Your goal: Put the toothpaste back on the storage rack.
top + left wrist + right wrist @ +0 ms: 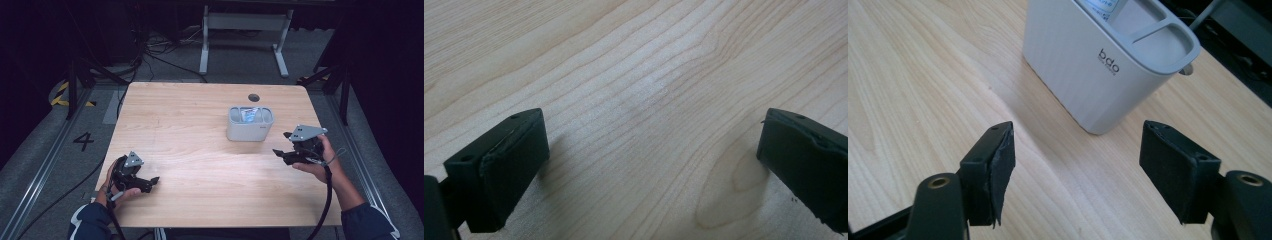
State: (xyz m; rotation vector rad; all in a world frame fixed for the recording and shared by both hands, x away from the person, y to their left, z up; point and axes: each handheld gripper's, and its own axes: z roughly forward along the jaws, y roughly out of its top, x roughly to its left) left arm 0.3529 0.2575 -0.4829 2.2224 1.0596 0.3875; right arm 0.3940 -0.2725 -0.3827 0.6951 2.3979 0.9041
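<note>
- Right hand-held gripper, jaws wide apart and empty, hovers just right of the grey bin on the surface.
- Left hand-held gripper, jaws wide, empty, sits low at the near left, well apart.
- A packet stands inside the bin.

Table: a pale wooden rectangular tabletop is standing mid-room.
Floor: grey carpet is lying around the table.
Beyond table: a white metal frame is standing, black cables are trailing.
Surroundings: darkness is closing in.
</note>
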